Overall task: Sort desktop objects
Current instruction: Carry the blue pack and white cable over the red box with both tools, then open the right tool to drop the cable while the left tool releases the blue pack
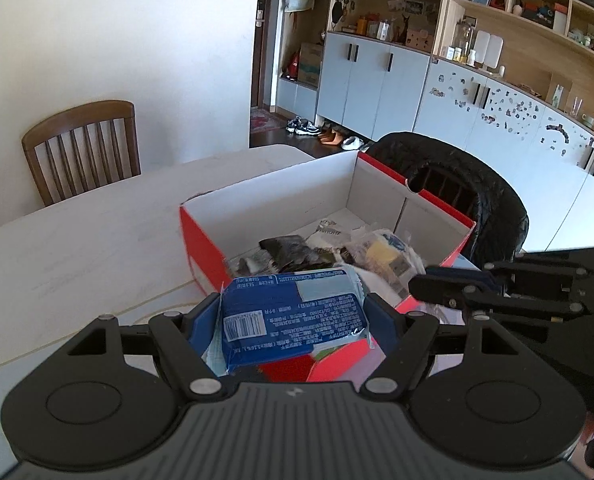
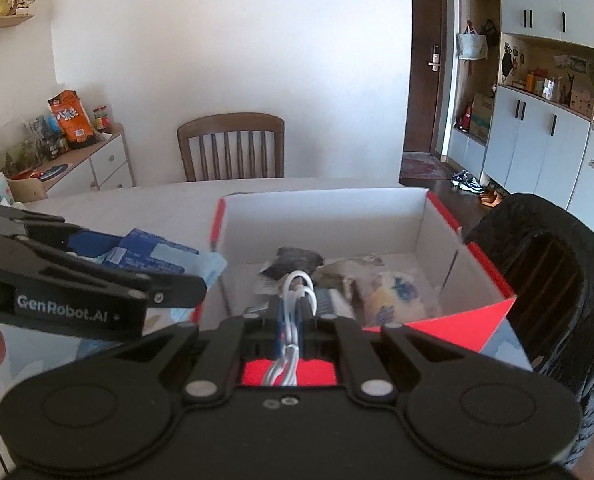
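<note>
My left gripper (image 1: 293, 312) is clamped on a blue packet (image 1: 293, 316) with white print and a barcode, held flat just above the near corner of the red box (image 1: 201, 248). My right gripper (image 2: 293, 316) pinches a looped white cable (image 2: 293, 320) over the near wall of the same box. The box is open-topped with white inner walls, and crumpled wrappers and small packets (image 1: 337, 248) lie on its floor toward the near side.

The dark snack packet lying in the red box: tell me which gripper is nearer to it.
Right. The right gripper, shut on a white cable, sits just short of the dark snack packet. The left gripper, shut on a blue packet, hangs at the red box's near corner.
</note>
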Demonstrator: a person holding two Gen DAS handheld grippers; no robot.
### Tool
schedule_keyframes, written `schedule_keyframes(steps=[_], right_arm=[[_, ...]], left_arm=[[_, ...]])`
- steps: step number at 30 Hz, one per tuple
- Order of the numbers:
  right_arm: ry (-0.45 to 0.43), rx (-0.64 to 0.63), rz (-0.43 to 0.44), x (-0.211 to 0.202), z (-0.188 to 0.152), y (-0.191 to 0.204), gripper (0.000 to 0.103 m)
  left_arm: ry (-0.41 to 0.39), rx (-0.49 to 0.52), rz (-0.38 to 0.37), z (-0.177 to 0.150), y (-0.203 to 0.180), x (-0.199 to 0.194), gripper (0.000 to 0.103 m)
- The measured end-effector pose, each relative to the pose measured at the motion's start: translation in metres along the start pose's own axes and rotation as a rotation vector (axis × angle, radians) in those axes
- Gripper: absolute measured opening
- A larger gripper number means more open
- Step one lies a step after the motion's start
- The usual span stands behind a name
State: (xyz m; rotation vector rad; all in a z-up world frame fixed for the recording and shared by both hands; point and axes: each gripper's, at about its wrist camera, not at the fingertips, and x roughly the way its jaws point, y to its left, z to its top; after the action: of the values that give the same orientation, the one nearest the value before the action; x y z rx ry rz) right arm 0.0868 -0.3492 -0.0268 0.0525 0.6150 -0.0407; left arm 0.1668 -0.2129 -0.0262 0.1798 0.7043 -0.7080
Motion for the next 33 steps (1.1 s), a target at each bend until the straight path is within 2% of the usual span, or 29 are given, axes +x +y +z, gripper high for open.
schedule_keyframes(steps=[6, 14, 19, 24, 33], right_arm=[[-0.005, -0.006, -0.003, 0.017, 0.016, -0.031, 0.006], [0.042, 0.049, 0.025, 0.057, 0.035, -0.063, 0.006], [0.077, 0.055, 0.062, 0.080, 0.042, -0.069, 0.006], [0.115, 0.005, 0.060, 0.099, 0.042, -0.070, 0.006], [0.183, 0.034, 0.079, 0.126, 0.037, -0.083, 0.006]], left_arm=[[0.041, 0.034, -0.001, 0.014, -0.016, 0.029, 0.076], [0.109, 0.067, 0.008, 0.031, -0.032, 0.070, 0.076], [0.138, 0.079, 0.014, 0.038, -0.039, 0.091, 0.076], [0.179, 0.105, 0.034, 0.038, -0.039, 0.109, 0.076], [0.249, 0.081, 0.039, 0.032, -0.032, 0.128, 0.076]])
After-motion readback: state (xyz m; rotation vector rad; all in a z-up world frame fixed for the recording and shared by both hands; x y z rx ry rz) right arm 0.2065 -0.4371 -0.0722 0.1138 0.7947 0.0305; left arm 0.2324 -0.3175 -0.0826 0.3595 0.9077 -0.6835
